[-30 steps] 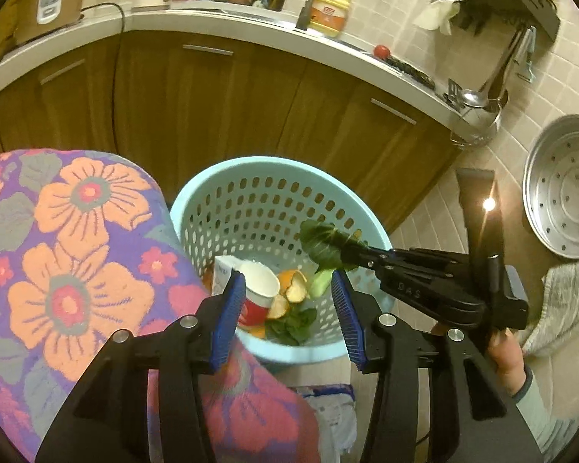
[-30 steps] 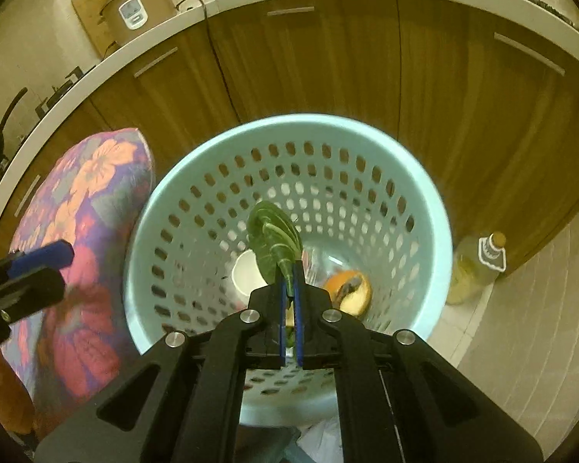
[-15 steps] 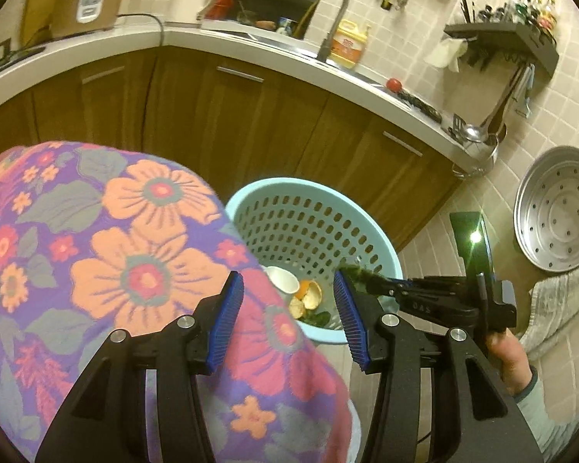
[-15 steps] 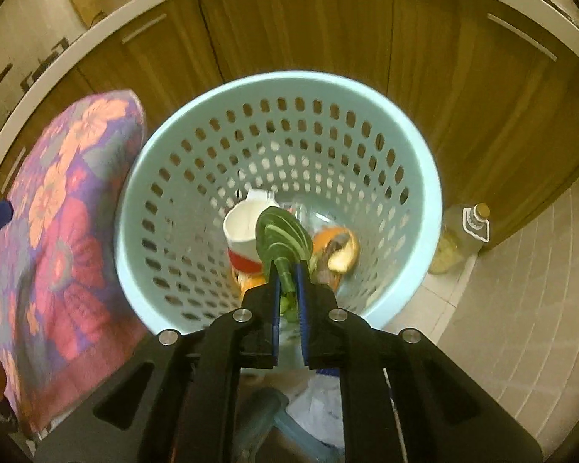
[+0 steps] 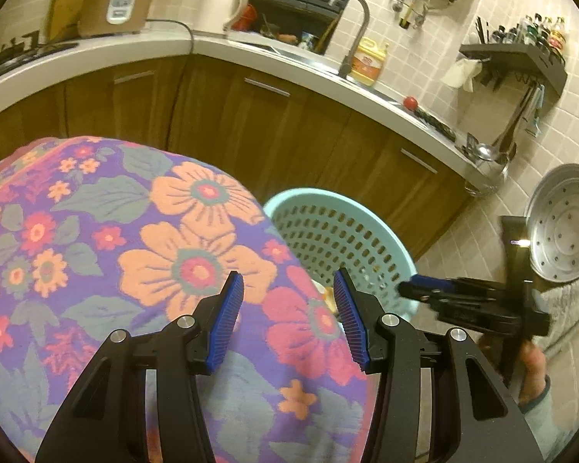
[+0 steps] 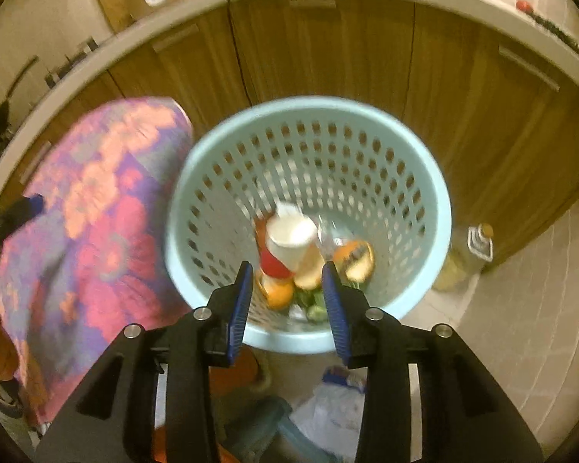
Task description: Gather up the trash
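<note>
At the far left of the right wrist view, a flowered cloth in purple, pink and orange drapes over a rounded surface, and the blue tip of the left gripper just shows at its left edge. In the left wrist view that left gripper hangs over the same cloth with its jaws apart and nothing between the blue pads.

Just right of the cloth stands a pale blue perforated trash basket on the tiled floor, in front of brown wooden cabinet doors. Inside it lie a white paper cup with a red band, orange peel and green vegetable leaves at the bottom.

The right gripper hovers above the near rim of the basket; its jaws have just been opening and now stand apart, empty, with the leaves lying loose in the basket below them.

Beside the basket on the right, a bottle of yellow oil stands on the floor against the cabinets. Below the gripper, white crumpled paper lies on the floor outside the basket.
</note>
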### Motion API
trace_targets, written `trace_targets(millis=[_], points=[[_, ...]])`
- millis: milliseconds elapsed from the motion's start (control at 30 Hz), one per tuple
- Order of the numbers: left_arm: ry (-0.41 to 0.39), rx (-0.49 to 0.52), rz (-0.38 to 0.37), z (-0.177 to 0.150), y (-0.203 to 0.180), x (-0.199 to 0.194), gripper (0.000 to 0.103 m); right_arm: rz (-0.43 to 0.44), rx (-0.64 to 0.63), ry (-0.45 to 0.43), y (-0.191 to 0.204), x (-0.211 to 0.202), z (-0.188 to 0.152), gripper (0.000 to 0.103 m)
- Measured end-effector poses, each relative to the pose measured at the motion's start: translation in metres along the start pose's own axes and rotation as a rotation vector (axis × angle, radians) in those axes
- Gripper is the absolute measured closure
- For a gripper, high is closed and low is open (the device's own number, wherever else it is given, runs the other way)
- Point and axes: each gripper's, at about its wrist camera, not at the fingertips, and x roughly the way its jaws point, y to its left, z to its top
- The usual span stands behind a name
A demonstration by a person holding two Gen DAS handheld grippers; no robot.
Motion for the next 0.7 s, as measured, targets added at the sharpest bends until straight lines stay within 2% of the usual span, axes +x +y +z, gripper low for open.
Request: trace_targets(millis=[33, 100, 300, 367, 467, 600, 700], points=[[-0.015, 0.004, 0.021, -0.001, 0.001, 0.000, 0.050, -0.002, -0.006, -0.028, 0.004, -0.005, 0.000, 0.060], [-0.042, 0.014, 0.054, -0.004, 0.004, -0.002, 0.049, -0.010, -0.021, -0.095, 0.014, -0.014, 0.000, 0.051], [-0.113, 0.023, 0.133, -0.007, 0.019, -0.014, 0.049, -0.028, -0.094, -0.277, 0.050, -0.043, 0.000, 0.039], [-0.142, 0.020, 0.154, -0.006, 0.023, -0.022, 0.047, -0.031, -0.112, -0.336, 0.062, -0.051, -0.002, 0.037], [-0.202, 0.027, 0.196, -0.011, 0.026, -0.037, 0.038, -0.049, -0.129, -0.403, 0.075, -0.057, -0.008, 0.033], [-0.268, 0.056, 0.280, -0.024, 0.027, -0.051, 0.032, -0.052, -0.137, -0.440, 0.085, -0.062, -0.015, 0.032], [-0.281, 0.044, 0.290, -0.027, 0.029, -0.053, 0.031, -0.055, -0.148, -0.456, 0.092, -0.065, -0.019, 0.031]])
